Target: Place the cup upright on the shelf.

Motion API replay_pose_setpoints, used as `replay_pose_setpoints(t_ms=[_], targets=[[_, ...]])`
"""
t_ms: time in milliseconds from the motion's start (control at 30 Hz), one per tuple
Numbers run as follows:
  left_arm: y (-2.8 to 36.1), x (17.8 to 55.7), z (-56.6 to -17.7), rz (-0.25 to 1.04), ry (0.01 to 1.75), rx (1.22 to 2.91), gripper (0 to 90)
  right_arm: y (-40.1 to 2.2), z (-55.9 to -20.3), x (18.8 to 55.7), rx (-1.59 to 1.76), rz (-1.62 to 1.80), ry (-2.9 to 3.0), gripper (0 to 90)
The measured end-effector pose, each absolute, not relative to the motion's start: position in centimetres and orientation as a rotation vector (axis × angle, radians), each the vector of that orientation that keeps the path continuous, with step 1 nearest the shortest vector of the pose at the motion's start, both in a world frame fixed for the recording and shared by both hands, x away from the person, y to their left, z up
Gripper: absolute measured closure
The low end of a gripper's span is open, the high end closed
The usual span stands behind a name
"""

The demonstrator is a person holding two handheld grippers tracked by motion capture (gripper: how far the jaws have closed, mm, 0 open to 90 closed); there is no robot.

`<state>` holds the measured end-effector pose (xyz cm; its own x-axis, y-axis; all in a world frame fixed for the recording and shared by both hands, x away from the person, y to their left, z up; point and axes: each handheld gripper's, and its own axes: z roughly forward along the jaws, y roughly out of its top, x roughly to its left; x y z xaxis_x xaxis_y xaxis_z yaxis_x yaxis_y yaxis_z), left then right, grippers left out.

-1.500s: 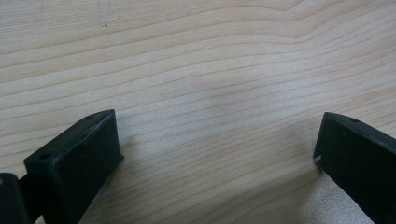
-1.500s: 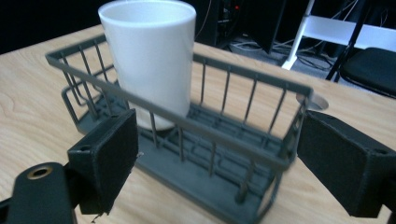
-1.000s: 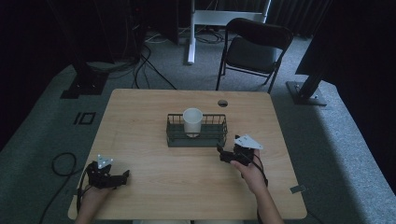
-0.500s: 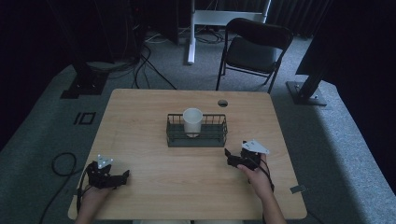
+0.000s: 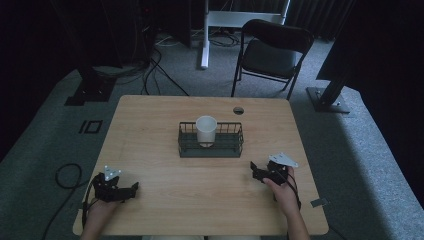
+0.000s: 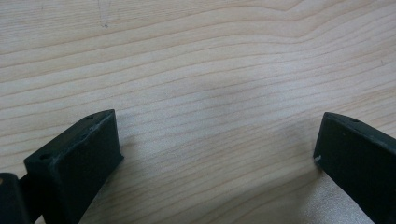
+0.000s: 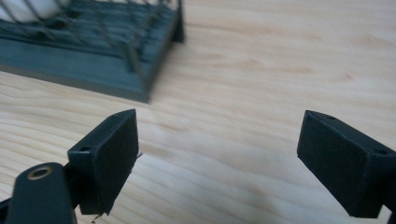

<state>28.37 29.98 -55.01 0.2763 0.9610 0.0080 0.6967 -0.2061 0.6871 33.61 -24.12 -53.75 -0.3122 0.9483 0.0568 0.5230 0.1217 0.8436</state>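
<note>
At frame centre in the high view, a white cup (image 5: 206, 130) stands inside the dark wire basket (image 5: 235, 146). The right gripper (image 5: 255, 170), lower right, and left gripper (image 5: 134, 186), lower left, both have jaws spread, empty. No writing is legible.
</note>
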Motion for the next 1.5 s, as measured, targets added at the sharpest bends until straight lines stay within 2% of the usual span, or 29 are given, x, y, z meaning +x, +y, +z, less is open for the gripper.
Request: replay_pose_setpoints(t_ms=[867,1500], targets=[[30.0,28.4,-55.0,0.6,1.486,1.979,0.7,-27.7,-55.2,33.4,1.594,0.879,1.946,11.9],[30.0,28.4,-55.0,0.601,1.486,1.979,0.7,-27.7,-55.2,33.2,1.575,0.852,1.958,12.4]])
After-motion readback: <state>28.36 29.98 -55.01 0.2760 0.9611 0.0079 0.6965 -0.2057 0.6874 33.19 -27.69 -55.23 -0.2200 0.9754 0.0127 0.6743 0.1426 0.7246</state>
